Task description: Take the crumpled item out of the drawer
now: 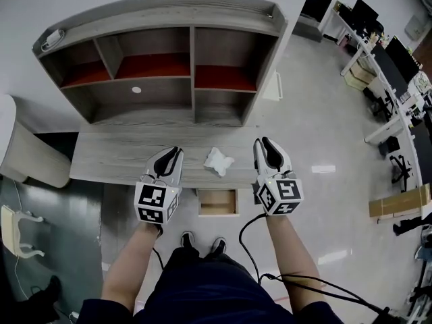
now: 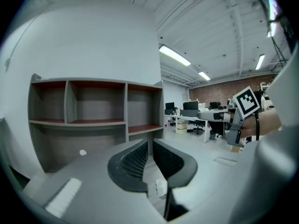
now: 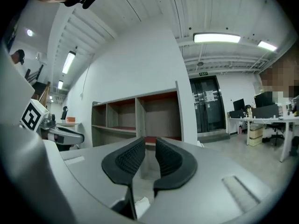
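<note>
The crumpled white item (image 1: 219,160) lies on the grey desk top (image 1: 115,155), near its front edge and between my two grippers. Below that edge the small wooden drawer (image 1: 218,202) stands pulled out, and its inside looks bare. My left gripper (image 1: 174,154) hovers over the desk to the left of the item; its jaws (image 2: 149,143) stand together with nothing in them. To the item's right, my right gripper (image 1: 264,144) shows a narrow gap between its jaws (image 3: 149,143), also with nothing in it. Neither gripper touches the item.
A grey hutch (image 1: 162,66) with red-floored compartments stands at the back of the desk, with a small white disc (image 1: 136,90) on its lower shelf. The person's feet (image 1: 200,241) are in front of the drawer. Office desks (image 1: 385,79) line the right side, and a chair (image 1: 20,231) is at the left.
</note>
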The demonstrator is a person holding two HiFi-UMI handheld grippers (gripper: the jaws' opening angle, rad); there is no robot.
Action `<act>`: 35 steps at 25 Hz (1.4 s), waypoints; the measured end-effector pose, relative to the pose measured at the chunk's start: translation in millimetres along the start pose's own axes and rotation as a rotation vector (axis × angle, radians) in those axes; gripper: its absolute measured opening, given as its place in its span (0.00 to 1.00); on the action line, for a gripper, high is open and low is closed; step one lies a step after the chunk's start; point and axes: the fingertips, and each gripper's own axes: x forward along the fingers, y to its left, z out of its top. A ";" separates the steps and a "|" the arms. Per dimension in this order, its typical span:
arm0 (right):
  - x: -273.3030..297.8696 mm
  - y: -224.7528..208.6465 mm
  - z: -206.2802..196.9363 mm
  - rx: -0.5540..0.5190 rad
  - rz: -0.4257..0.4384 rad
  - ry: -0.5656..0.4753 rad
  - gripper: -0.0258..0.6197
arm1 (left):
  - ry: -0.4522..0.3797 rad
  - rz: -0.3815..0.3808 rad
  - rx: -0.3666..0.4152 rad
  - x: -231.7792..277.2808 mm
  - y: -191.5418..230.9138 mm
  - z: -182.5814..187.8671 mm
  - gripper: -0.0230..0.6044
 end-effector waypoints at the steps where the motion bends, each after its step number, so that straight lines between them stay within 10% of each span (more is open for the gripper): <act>1: -4.7 2.7 9.1 -0.003 -0.001 -0.019 0.15 | -0.025 0.000 0.006 -2.1 -2.1 10.7 0.09; 20: -67.8 40.8 135.3 -0.092 -0.065 -0.270 0.09 | -0.374 -0.027 0.059 -58.4 -19.1 160.2 0.09; 35: -53.0 56.4 135.8 -0.134 -0.042 -0.223 0.05 | -0.377 -0.032 0.020 -56.7 15.0 154.6 0.09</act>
